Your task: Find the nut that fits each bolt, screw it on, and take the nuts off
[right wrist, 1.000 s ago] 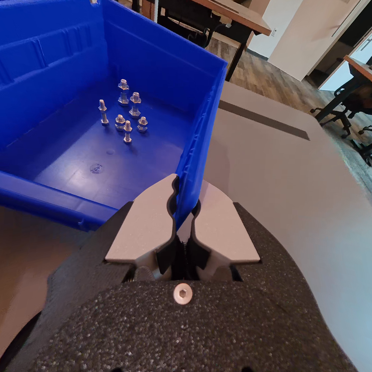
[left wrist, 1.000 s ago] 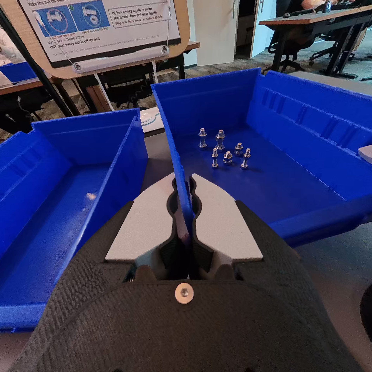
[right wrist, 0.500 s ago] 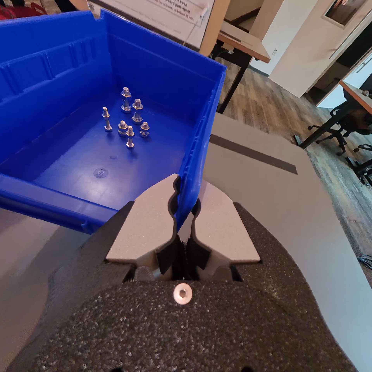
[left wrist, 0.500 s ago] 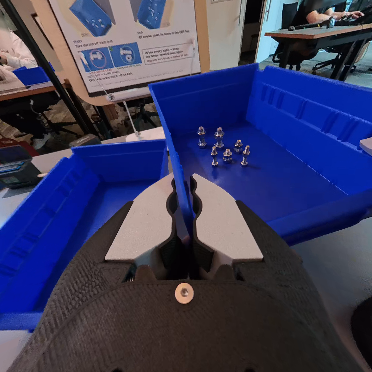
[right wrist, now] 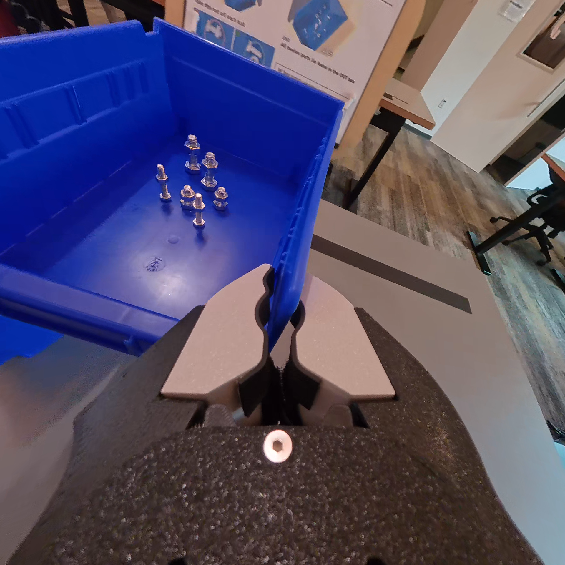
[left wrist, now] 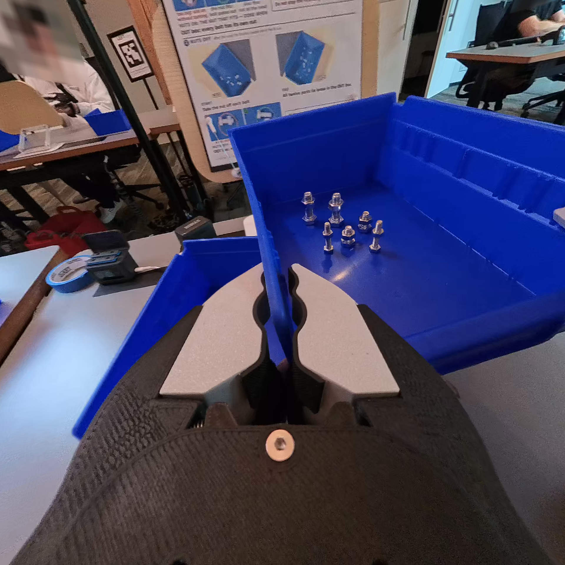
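left view only: a second blue bin (left wrist: 195, 284) sat low beside the held one, with a roll of blue tape (left wrist: 65, 275) and a dark device (left wrist: 107, 260) on the grey surface (left wrist: 55, 367) beyond it.
right view only: the bare stretch of surface (right wrist: 397, 321) on the bin's other side, crossed by a dark strip (right wrist: 391, 275), and wood flooring (right wrist: 428, 198) past its edge.
left claw: the left claw (left wrist: 276, 293) was clamped on the left side wall of the blue bin (left wrist: 428, 305), pads pressing the rim.
right claw: the right claw (right wrist: 282, 293) was clamped on the opposite side wall of that bin.
bolts' place: the bolts (left wrist: 342, 223) stood on the bin floor towards its far end, well ahead of both claws, right of the left one and left of the right one.
bolts' look: six small silver bolts, upright on their heads in a close cluster, each with a nut (right wrist: 192, 149) threaded on; two taller, two slim, two short.
poster: an instruction poster (left wrist: 266, 76) stood behind the bin.
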Motion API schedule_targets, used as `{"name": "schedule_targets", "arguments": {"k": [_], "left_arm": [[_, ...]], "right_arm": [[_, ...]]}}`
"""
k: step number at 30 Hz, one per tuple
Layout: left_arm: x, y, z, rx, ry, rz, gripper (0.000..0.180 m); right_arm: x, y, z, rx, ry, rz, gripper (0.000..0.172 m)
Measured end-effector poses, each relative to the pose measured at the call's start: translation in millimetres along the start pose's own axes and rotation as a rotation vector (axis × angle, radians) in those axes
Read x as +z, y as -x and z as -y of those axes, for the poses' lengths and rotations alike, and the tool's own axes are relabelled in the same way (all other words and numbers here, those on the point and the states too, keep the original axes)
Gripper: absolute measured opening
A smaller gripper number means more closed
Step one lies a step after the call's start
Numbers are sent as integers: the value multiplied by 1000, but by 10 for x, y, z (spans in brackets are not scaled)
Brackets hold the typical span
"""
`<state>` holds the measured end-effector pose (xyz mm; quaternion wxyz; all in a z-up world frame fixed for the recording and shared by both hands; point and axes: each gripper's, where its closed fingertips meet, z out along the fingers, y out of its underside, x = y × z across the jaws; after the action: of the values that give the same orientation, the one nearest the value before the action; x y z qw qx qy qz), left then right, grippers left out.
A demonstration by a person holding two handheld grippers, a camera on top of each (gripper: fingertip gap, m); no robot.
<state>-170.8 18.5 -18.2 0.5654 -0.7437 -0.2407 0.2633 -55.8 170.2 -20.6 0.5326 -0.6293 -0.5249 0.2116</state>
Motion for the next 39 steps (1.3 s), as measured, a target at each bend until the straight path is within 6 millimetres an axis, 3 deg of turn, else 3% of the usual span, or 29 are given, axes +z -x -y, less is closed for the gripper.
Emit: {"name": "schedule_targets", "arguments": {"k": [11, 18, 26, 32, 39], "left_arm": [[-371, 828, -95, -9, 13, 157, 7], [-757, 1486, -198, -2, 28, 290, 7], [-1269, 2146, -465, -37, 57, 416, 7], [-1700, 2538, -707, -48, 77, 496, 7], [-2062, 2798, -1023, -53, 114, 560, 7]], "right_arm": [[161, 794, 403, -19, -66, 130, 7], [224, 1503, 687, -14, -124, 239, 7], [176, 2347, 899, -45, -160, 364, 7], [66, 2959, 929, -59, -184, 451, 7], [-32, 3481, 807, -80, -186, 511, 7]]}}
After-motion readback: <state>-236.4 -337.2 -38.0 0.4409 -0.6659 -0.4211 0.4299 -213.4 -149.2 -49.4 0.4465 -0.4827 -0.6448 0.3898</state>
